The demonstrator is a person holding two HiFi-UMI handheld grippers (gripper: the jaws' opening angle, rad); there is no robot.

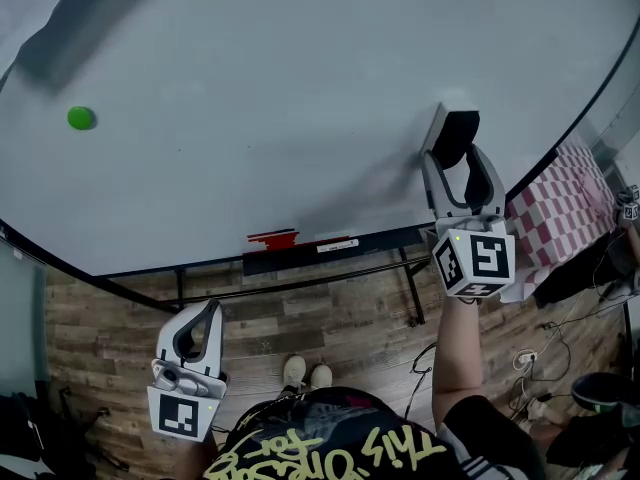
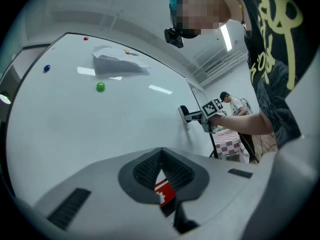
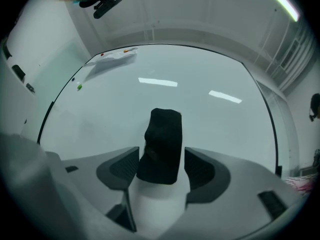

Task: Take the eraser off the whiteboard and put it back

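A black eraser (image 1: 457,136) sticks to the whiteboard (image 1: 250,88) near its right edge. My right gripper (image 1: 455,160) reaches up to it with one jaw on each side. In the right gripper view the eraser (image 3: 162,144) stands between the pads with a gap showing on its right side, so the right gripper (image 3: 161,168) is open around it. My left gripper (image 1: 210,310) hangs low, in front of the board's stand and away from the board. Its jaws meet at the tips with nothing in them (image 2: 161,151).
A green magnet (image 1: 80,118) sits at the board's left. A paper sheet (image 2: 120,61) hangs near its top. The marker tray (image 1: 330,253) holds a red item (image 1: 272,237). A checked tablecloth (image 1: 560,203) and cables lie to the right. Another person (image 2: 230,101) stands beyond.
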